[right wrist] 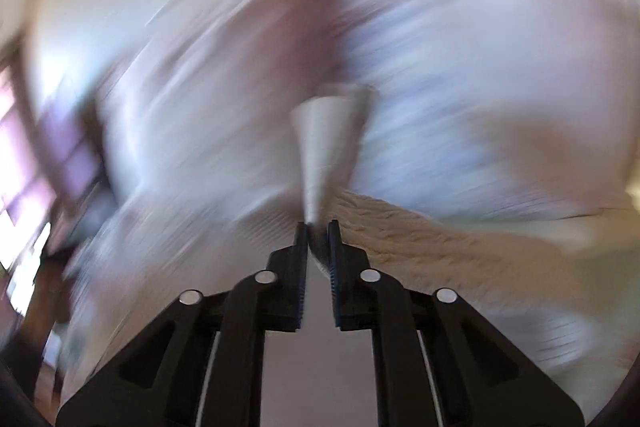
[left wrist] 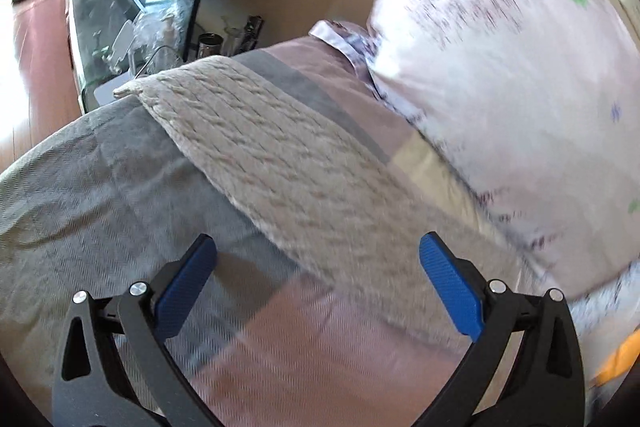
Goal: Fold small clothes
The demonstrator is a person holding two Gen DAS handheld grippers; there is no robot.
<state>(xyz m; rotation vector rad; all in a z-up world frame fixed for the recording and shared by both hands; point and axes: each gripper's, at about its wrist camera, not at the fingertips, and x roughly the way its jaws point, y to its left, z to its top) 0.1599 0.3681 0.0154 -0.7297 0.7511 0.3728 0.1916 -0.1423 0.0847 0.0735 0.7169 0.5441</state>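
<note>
Beige waffle-knit cloth (left wrist: 280, 163) lies across the grey-and-pink checked bedspread (left wrist: 100, 187), next to a floral pillow (left wrist: 500, 107). Left gripper (left wrist: 318, 253) spread wide, holding nothing; right gripper (right wrist: 318, 227) pinches the cloth's corner.

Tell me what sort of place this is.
Most likely a bedroom: a floral pillow rests on a grey and pink checked bedsheet, with a beige knitted cloth laid across it.

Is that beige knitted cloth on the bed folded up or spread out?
Spread out: the cloth lies in one flat strip across the bed, while the right gripper pinches one edge.
</note>
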